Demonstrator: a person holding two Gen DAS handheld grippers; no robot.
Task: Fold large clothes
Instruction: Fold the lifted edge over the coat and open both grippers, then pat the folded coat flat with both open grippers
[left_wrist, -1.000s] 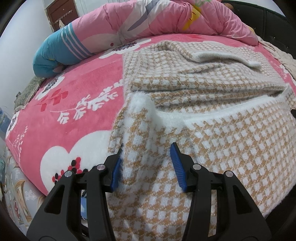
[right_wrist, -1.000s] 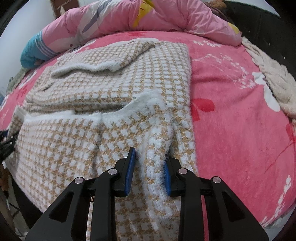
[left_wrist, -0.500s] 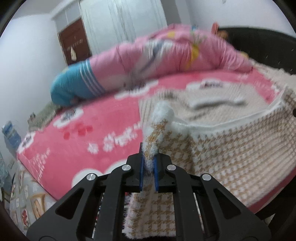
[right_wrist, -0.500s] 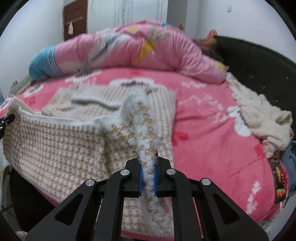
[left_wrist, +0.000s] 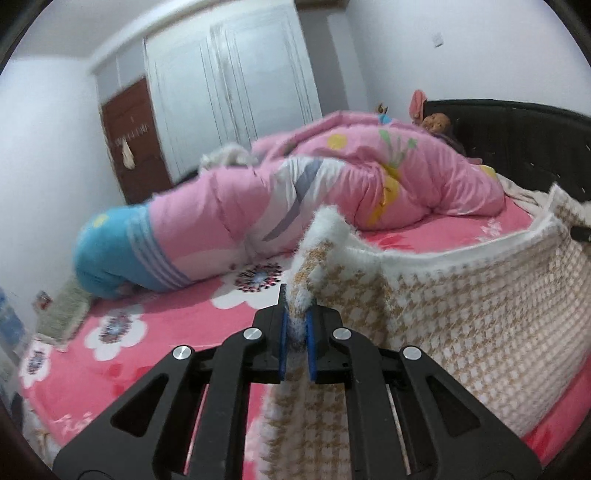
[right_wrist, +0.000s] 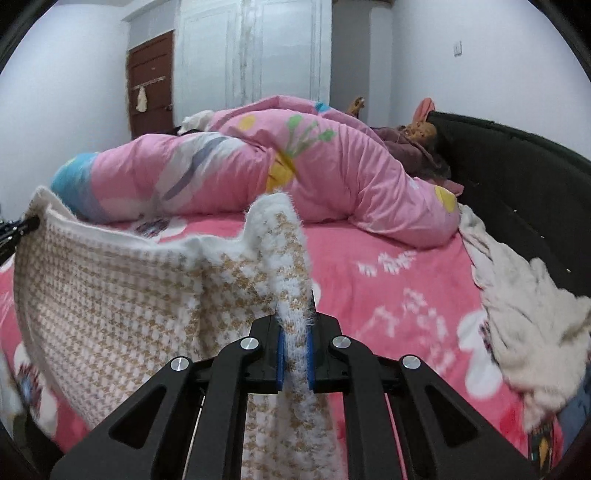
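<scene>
A fuzzy tan-and-white houndstooth sweater (left_wrist: 461, 314) hangs stretched between both grippers above the pink bed. My left gripper (left_wrist: 295, 332) is shut on its left corner, the white fluffy edge bunched between the blue pads. My right gripper (right_wrist: 295, 350) is shut on the right corner of the sweater (right_wrist: 122, 291), with fabric standing up above the pads and hanging below. In the right wrist view the left gripper's tip (right_wrist: 26, 225) shows at the far left edge. The sweater's lower part is hidden below the fingers.
A pink floral bedspread (right_wrist: 388, 280) covers the bed. A rolled pink and blue duvet (left_wrist: 295, 199) lies across the back. A cream garment (right_wrist: 528, 314) is heaped at the right by the black headboard (right_wrist: 517, 184). A doll (right_wrist: 417, 133), a white wardrobe and a brown door stand behind.
Both grippers closed on the sweater's near corners, then rose, lifting the hem off the bed. The views tilted up, so the wardrobe and walls now show.
</scene>
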